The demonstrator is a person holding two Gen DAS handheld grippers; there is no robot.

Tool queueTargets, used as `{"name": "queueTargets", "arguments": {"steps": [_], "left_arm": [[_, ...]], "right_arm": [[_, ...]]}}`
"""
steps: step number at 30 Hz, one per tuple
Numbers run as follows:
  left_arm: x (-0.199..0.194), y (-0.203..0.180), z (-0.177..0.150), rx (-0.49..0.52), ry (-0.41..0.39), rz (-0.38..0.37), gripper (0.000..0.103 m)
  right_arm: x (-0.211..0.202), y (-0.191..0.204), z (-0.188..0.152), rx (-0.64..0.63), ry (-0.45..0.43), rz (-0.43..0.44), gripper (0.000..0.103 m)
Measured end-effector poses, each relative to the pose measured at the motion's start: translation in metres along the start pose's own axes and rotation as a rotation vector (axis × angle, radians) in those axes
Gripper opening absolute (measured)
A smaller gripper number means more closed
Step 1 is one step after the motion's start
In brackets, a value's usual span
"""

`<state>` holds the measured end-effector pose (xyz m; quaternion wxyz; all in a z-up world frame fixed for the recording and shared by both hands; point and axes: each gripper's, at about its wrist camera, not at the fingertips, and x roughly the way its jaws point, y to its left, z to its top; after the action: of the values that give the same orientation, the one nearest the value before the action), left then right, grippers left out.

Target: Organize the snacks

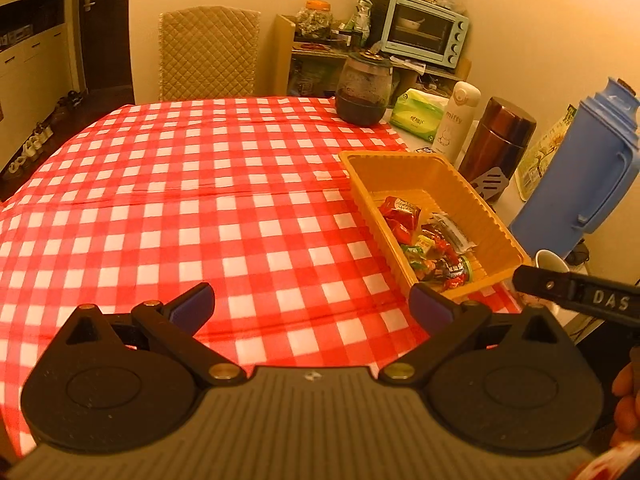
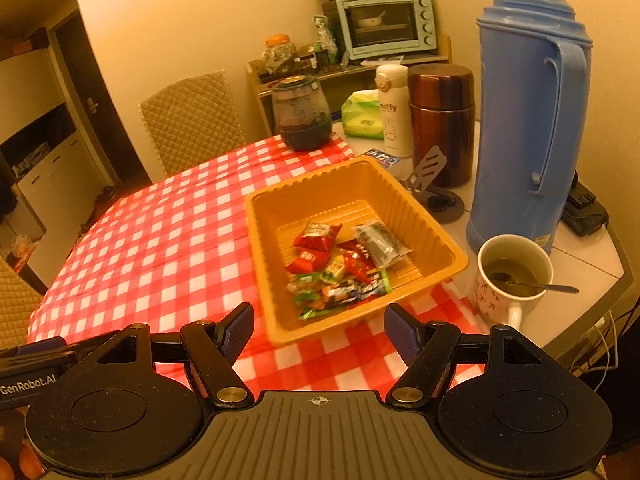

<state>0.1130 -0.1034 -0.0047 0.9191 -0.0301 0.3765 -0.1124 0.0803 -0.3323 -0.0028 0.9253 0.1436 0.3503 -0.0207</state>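
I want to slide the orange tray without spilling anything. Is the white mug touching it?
Apart. The right wrist view shows a strip of checked cloth and bare table between the white mug and the near corner of the orange tray.

Snacks [image 2: 340, 268] fill the orange tray [image 2: 260, 240] — right hand-held gripper [image 2: 319, 330] agape.

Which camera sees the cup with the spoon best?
The right wrist view: the whole cup shows there, with its spoon and drink inside. The left wrist view shows only a bit of its rim, behind the right gripper's finger.
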Motion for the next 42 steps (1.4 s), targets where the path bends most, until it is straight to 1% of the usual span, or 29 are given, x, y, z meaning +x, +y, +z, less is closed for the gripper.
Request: {"name": "queueTargets", "arguments": {"steps": [9,15,21,32,42], "left_arm": [[-0.041,0.01,-0.013,-0.039,-0.024,0.013,0.102],[-0.06,0.016,-0.024,-0.052,-0.033,0.041,0.102],[-0.076,0.021,-0.032,-0.082,-0.039,0.044,0.102],[-0.1,0.028,-0.042,-0.08,-0.059,0.053,0.103],[-0.11,0.027,-0.053,-0.047,-0.061,0.06,0.103]], "right_arm": [[-0.025,0.026,-0.018,-0.068,-0.001,0.003,0.072],[-0.04,0.039,-0.029,-0.101,-0.007,0.0,0.072],[-0.057,0.048,-0.038,-0.132,-0.016,0.001,0.072],[-0.077,0.062,-0.047,-0.157,-0.032,0.019,0.072],[-0.087,0.066,-0.055,-0.167,-0.033,0.029,0.072]]}}
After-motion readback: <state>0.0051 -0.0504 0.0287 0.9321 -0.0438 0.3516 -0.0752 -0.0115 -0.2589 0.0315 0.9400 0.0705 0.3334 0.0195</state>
